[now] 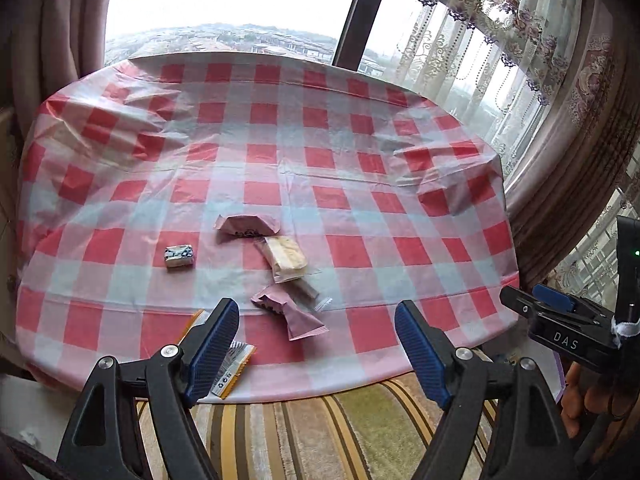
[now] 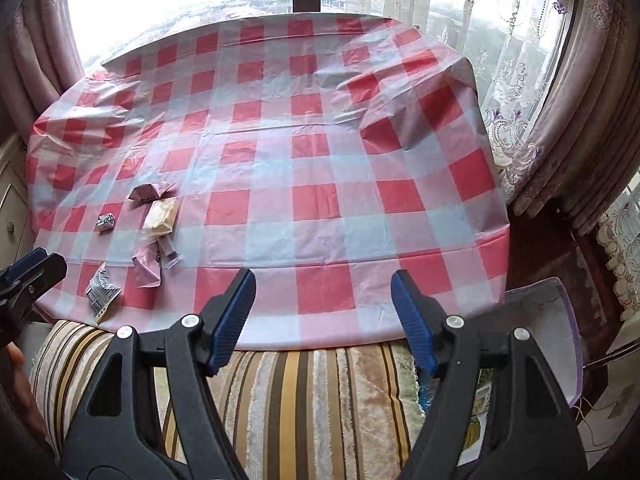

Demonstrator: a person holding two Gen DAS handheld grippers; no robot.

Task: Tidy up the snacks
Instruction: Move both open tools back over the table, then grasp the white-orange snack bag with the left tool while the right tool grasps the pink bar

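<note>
Several wrapped snacks lie on the red-checked tablecloth (image 1: 280, 140) near its front edge: a pink packet (image 1: 246, 228), a cream packet (image 1: 286, 258), a second pink packet (image 1: 292, 312), a small silver-blue candy (image 1: 180, 256) and an orange-edged packet (image 1: 230, 364) partly behind my left finger. My left gripper (image 1: 318, 344) is open and empty, just short of them. My right gripper (image 2: 324, 320) is open and empty over the table's front edge, with the snacks (image 2: 160, 220) to its far left.
A striped cushion (image 2: 304, 400) lies below the table's front edge. A translucent purple-rimmed container (image 2: 560, 320) sits at the right beside the table. Curtains (image 1: 560, 80) and a window stand behind the table.
</note>
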